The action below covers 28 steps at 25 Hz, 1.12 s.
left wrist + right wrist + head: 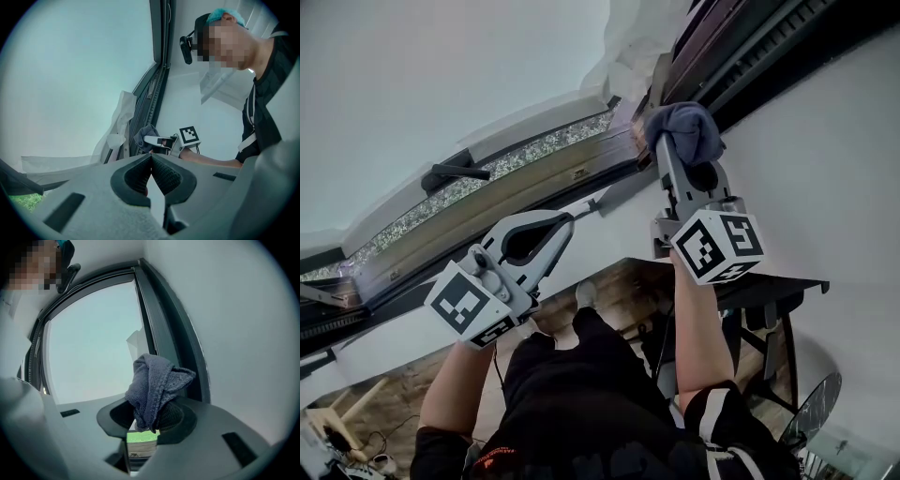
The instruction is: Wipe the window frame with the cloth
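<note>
Cloth (pixel 686 131), a bunched grey-blue rag, sits clamped in the right gripper (pixel 677 155), held up at a corner of the dark window frame (pixel 161 333). The left gripper (pixel 571 217) points at the frame nearby, its jaws pressed together on nothing.

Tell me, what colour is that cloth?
The cloth is greyish blue, knitted-looking; clearest in the right gripper view.

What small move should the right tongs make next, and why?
Probably press the cloth against the dark window frame and slide it along. The right tongs are shut on the bunched cloth right beside the frame, though contact isn't clear; the left tongs are shut and empty.
</note>
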Available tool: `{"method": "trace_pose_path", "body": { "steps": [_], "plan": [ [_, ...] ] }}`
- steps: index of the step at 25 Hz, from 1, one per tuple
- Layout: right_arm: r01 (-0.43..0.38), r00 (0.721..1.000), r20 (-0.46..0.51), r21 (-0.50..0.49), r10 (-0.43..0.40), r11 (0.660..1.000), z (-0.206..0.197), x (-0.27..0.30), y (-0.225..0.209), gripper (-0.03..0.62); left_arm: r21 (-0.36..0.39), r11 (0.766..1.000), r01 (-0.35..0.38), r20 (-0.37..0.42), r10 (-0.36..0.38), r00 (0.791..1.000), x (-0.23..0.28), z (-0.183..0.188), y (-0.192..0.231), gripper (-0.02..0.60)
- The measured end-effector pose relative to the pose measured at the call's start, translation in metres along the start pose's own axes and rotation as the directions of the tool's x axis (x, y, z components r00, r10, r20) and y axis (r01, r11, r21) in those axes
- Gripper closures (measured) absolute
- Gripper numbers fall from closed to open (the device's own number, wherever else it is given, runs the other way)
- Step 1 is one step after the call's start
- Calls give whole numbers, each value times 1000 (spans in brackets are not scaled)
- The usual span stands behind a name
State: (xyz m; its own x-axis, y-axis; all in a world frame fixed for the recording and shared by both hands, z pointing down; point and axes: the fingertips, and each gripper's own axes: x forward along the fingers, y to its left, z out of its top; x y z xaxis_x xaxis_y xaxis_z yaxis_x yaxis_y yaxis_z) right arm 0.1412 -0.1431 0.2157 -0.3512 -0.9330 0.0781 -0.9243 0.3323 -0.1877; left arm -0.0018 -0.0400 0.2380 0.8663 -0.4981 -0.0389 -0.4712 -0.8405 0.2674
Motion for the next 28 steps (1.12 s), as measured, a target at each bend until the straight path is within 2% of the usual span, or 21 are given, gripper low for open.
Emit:
{"method": "trace_pose_path", "body": {
  "steps": [28],
  "plan": [
    [43, 990, -138, 107, -28, 993, -107, 8, -26, 488, -62, 997, -42, -93, 36, 995, -7, -52, 10, 561]
  ]
}}
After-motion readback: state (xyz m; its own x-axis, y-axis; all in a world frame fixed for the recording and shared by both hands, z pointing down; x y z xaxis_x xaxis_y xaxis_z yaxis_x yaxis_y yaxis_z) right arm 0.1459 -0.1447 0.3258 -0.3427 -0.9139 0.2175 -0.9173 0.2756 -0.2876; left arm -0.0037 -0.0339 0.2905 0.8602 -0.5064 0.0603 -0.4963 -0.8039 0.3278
